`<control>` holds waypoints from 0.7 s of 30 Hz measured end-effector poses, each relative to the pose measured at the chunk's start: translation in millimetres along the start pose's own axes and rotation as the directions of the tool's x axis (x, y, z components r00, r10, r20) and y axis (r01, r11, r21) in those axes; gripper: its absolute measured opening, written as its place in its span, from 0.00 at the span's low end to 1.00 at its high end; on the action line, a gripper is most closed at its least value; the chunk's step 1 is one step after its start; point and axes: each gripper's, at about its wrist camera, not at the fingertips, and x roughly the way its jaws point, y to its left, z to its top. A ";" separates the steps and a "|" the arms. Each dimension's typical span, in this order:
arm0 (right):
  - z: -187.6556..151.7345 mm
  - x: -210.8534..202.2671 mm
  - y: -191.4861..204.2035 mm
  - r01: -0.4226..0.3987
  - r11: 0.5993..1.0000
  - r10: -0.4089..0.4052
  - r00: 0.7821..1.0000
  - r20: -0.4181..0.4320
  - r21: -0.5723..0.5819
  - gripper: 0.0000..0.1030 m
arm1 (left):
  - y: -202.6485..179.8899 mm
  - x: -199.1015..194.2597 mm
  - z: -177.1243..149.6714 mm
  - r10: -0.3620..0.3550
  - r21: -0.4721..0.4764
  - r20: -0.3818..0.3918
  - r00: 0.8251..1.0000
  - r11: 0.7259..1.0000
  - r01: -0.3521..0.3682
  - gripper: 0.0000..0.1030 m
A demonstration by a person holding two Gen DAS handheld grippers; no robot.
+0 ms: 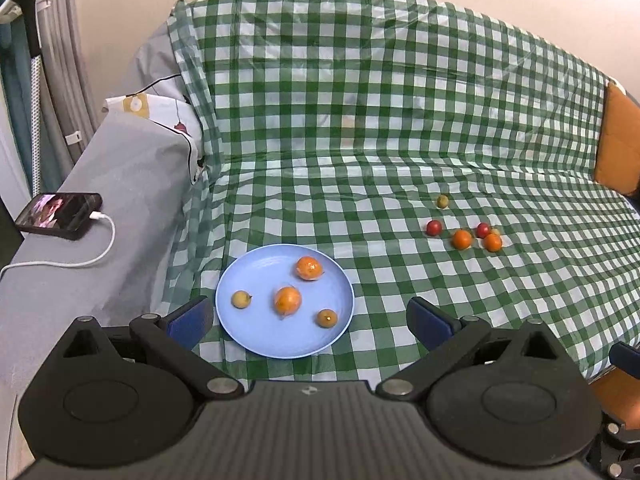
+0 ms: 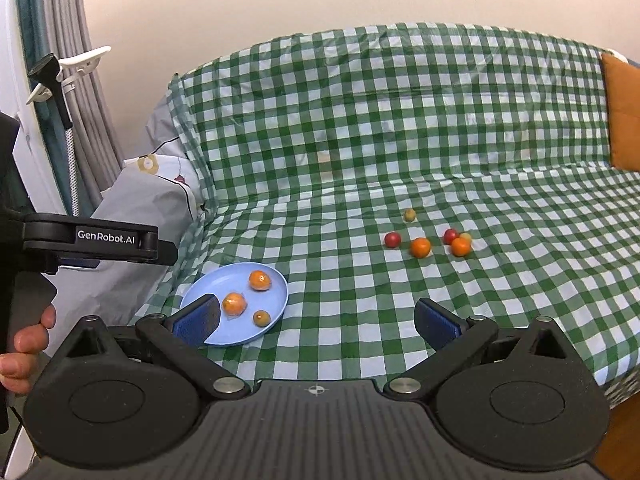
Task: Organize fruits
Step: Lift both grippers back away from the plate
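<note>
A light blue plate (image 1: 248,332) lies on the green checked cloth and holds several small fruits, among them two oranges (image 1: 287,300) and a yellow one (image 1: 241,299). It also shows in the right wrist view (image 2: 212,284). Loose fruits lie to the right: two red ones (image 1: 433,227), two orange ones (image 1: 462,239) and an olive one (image 1: 442,201); the right wrist view shows them too (image 2: 420,247). My left gripper (image 1: 310,322) is open and empty, just in front of the plate. My right gripper (image 2: 318,322) is open and empty, to the right of the plate.
A phone (image 1: 60,215) with a white cable lies on the grey sofa arm at the left. An orange cushion (image 1: 618,140) stands at the right. The left gripper's body (image 2: 92,240) shows at the left of the right wrist view.
</note>
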 end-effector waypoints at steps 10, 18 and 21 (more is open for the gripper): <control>-1.2 20.1 -20.5 0.011 0.999 -0.010 1.000 -0.022 0.041 0.99 | -20.7 23.4 9.7 -0.009 0.027 -0.024 1.000 1.000 0.010 1.00; 1.0 40.9 -26.5 0.032 0.997 -0.030 0.999 -0.034 0.067 0.99 | -38.7 55.6 13.8 -0.011 0.052 -0.082 0.997 0.999 0.015 1.00; 1.2 50.2 -34.6 0.055 0.995 -0.051 0.997 -0.050 0.089 0.99 | -45.2 70.5 17.5 -0.018 0.053 -0.104 0.994 0.998 0.024 1.00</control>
